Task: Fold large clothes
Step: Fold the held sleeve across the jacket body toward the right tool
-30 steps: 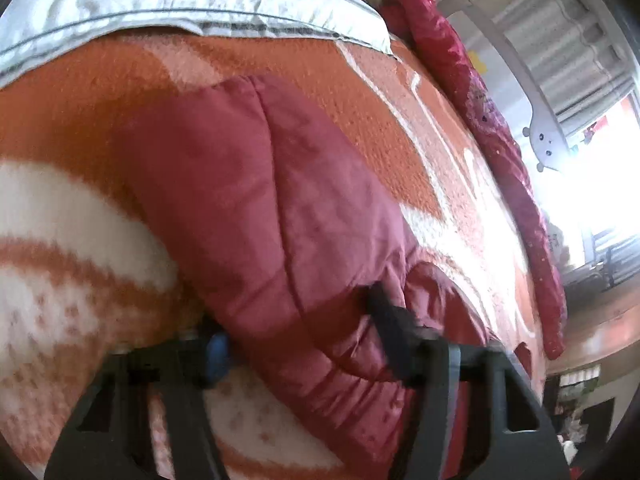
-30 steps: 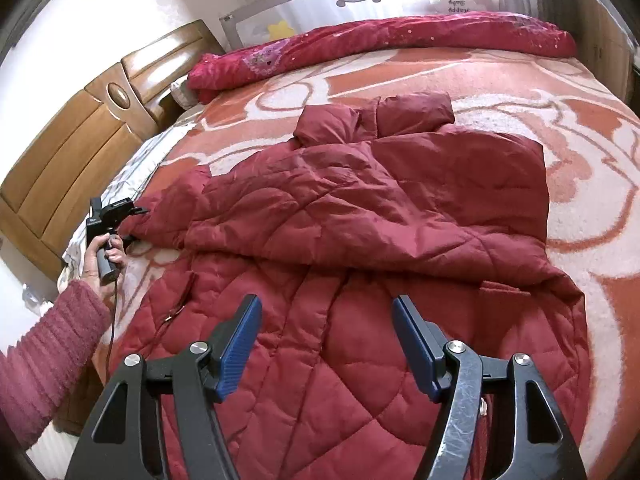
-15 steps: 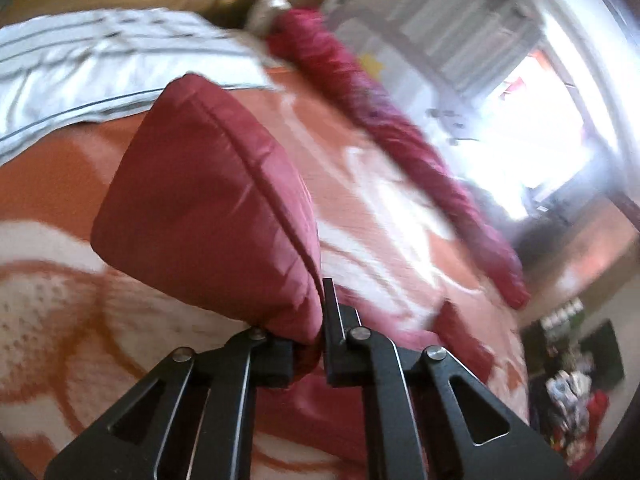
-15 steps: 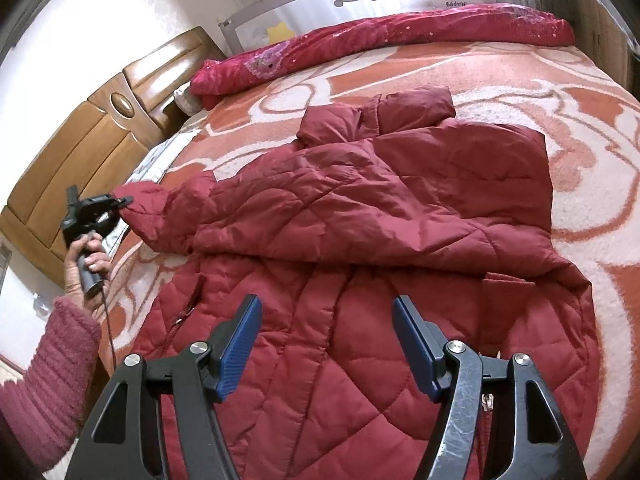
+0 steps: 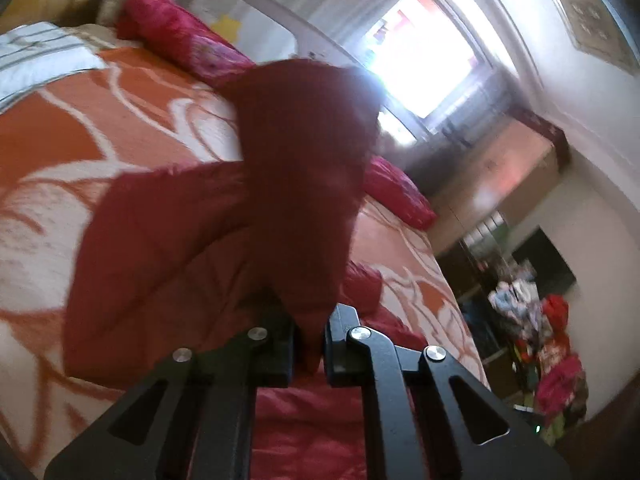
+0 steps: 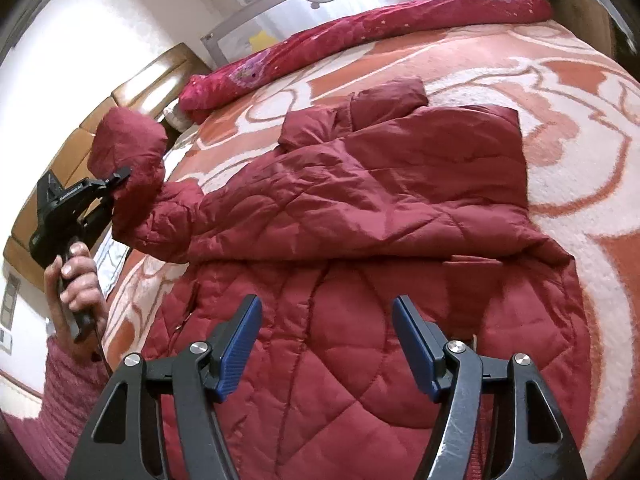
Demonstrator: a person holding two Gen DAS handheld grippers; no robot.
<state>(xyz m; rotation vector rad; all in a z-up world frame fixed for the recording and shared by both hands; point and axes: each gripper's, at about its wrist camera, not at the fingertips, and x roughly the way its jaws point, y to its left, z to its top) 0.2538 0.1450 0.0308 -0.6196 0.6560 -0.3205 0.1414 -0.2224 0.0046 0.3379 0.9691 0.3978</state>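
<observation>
Red jacket sleeve is pinched in the left tool; right tool hovers spread.

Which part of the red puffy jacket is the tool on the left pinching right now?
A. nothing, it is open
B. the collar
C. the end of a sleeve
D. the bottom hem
C: the left tool is shut on the end of the sleeve, lifted off the bed, while the collar and the rest of the jacket lie flat.
</observation>
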